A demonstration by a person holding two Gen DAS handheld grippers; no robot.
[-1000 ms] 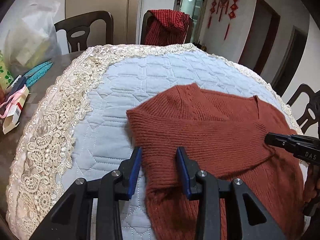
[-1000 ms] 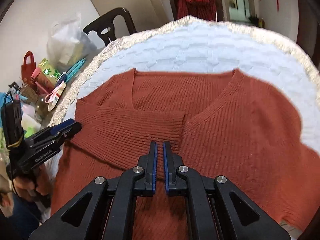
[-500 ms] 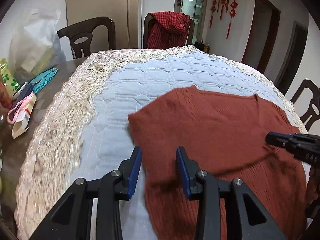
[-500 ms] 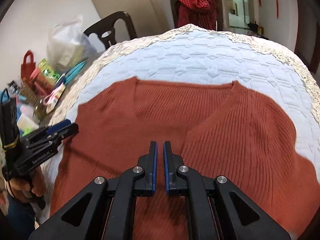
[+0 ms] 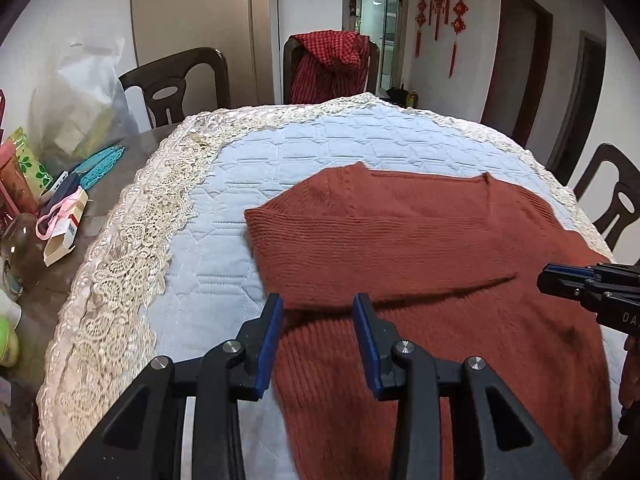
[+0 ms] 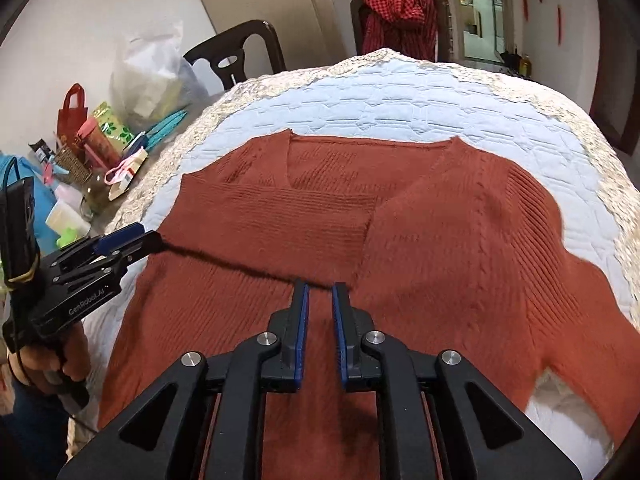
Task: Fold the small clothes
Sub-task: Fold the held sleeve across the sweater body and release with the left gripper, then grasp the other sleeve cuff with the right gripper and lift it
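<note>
While the left hand-held gripper gapes empty, the right hand-held gripper (just parting) releases the sweater

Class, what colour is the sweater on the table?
Rust red-brown sweater; clearest in the right wrist view.

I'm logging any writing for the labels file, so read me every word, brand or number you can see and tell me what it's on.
"GenRoboLAI", roughly as it reads, white print on the side of the left gripper.
"DA", cut off by the picture edge, on the side of the right gripper.
The small box with a pink ribbon carries a code patch, too small to read.
The red wall hangings show no readable characters.
</note>
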